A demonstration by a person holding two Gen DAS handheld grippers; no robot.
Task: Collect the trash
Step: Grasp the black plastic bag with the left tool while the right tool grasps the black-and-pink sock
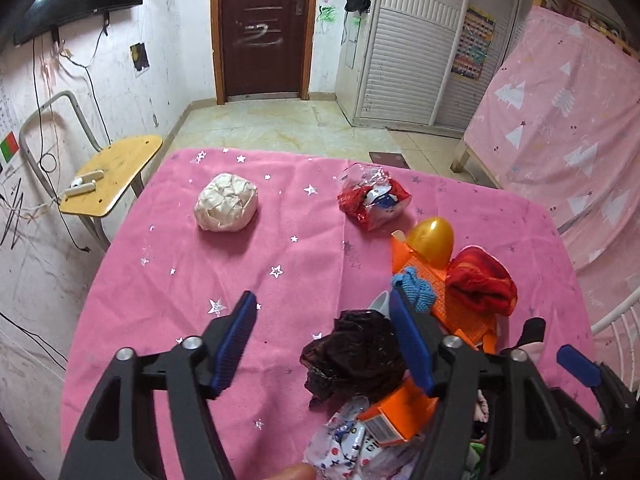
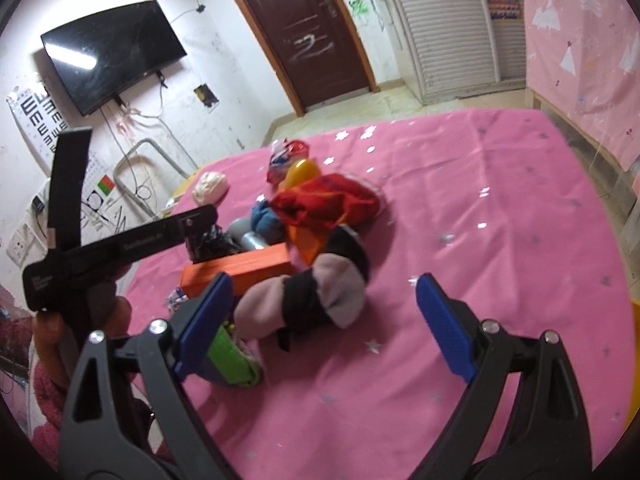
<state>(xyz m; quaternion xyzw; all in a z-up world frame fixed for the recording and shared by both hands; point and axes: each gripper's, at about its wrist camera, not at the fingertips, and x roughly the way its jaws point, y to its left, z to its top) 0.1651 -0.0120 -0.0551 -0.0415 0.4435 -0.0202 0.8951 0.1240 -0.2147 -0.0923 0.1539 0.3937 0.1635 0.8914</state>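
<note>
**Closing in on the trash pile, nothing grabbed yet**

Hovering both claws over the pink tablecloth [image 1: 168,280] right now, still in the approach step as I read it. My left gripper [image 1: 324,344] has its jaws apart with nothing pinched. The crumpled dark plastic bag [image 1: 354,360] sits between the fingers, hugging the right-hand finger, but I can't see either pad pressing on it. Just below that, nearer the claw's base, there's an orange carton [image 1: 400,416] and a printed clear wrapper [image 1: 348,446]. Further ahead of the left claw: a white paper wad [image 1: 227,203] off to the left, and a red foil snack wrapper [image 1: 374,200] straight ahead, both well apart from the fingers.

My right gripper [image 2: 324,324] is spread wide and empty too. A rolled pink and black sock [image 2: 316,300] lies between its fingers, closer to the left one, and something green [image 2: 232,356] is tucked against that left finger. Could be a toy block, the view's too blurry to say.

Lots of the pile looks like clothes and toys (red cloth [image 1: 480,284], yellow egg [image 1: 434,238]), not trash, so I have to be picky. Next move for the left: drop a touch lower, centre on the dark bag, then squeeze without snagging the carton. The right one should probably skip the sock.
</note>
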